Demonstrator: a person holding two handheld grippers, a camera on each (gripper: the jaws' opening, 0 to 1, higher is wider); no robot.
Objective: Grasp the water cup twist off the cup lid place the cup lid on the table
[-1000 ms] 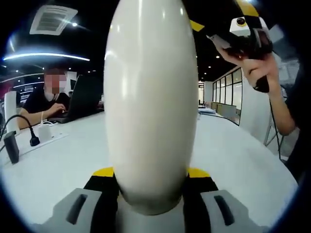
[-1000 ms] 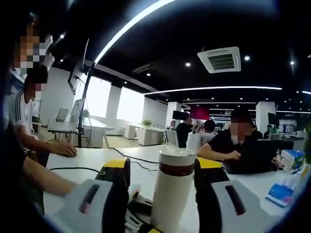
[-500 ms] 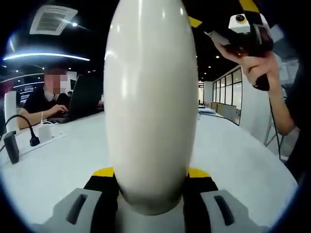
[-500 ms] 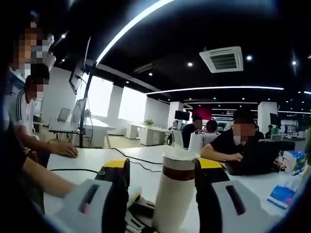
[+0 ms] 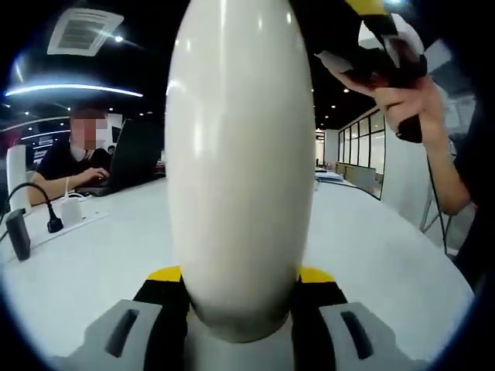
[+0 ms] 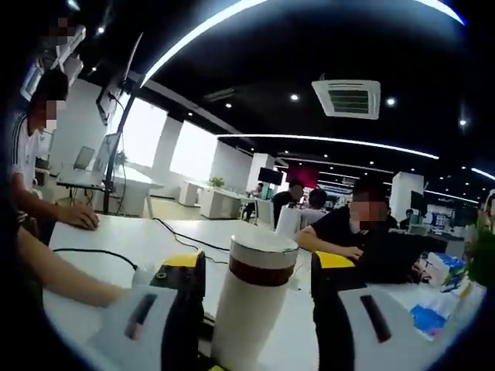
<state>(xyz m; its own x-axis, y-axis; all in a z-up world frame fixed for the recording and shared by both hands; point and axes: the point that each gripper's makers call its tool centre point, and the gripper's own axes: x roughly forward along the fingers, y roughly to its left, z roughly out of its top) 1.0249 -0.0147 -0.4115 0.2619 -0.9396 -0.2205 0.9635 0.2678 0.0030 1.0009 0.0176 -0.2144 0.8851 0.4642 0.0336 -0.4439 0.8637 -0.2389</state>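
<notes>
Shifted slightly in the right view since earlier. Left hand-held gripper (image 5: 238, 290) pinches the water cup (image 5: 238, 162) above the worktop (image 5: 371, 247); right hand-held gripper (image 6: 257, 270) straddles the cup lid (image 6: 263, 251), spread. Next, probably: close and twist.

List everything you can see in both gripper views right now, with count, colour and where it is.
water cup: one, white, clamped between the left gripper's fingers, standing over the table.
cup lid: one, white with a dark red band beneath it, on top of the cup, between the right gripper's fingers.
table: one, white, under the cup.
laptop: one, black, far left of the table, a seated person behind it.
cable and plug: one, black, left edge of the table.
ceiling vent: one, white, overhead.
left gripper: grey and black, yellow tips, shut on the cup.
right gripper: same colours, around the lid; contact unclear.
hand: one, holding the right gripper, upper right.
</notes>
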